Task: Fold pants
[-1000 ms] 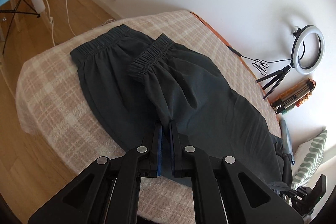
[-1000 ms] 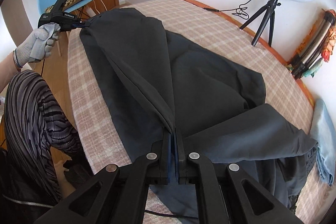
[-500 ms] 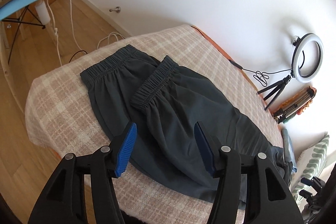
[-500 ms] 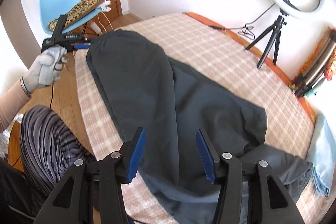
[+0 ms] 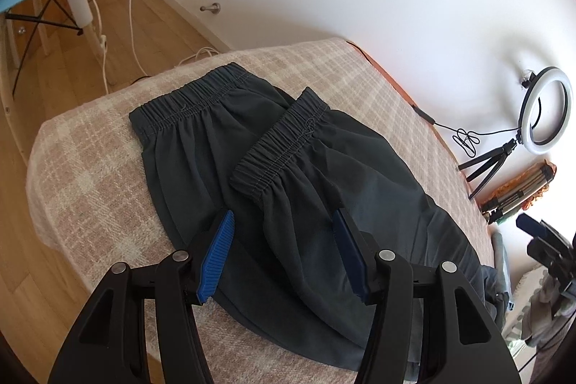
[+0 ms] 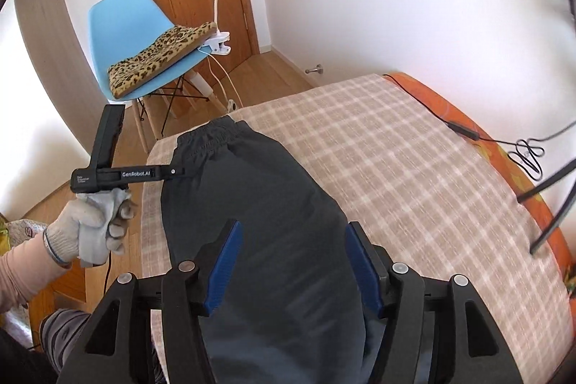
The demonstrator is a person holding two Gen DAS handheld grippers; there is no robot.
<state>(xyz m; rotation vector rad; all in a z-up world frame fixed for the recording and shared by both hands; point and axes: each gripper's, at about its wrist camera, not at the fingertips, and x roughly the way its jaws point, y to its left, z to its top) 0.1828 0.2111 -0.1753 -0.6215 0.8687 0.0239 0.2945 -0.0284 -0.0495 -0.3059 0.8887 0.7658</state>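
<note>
Pants [image 5: 280, 189], flat, waistband toward bed's [image 5: 90, 175] foot

Both wrist cams: down onto pants [image 5: 288, 204]

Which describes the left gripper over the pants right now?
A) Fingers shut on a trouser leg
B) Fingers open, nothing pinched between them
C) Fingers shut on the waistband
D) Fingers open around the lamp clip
B: the left gripper has its blue fingers spread apart above the dark pants, with no fabric pinched.
</note>
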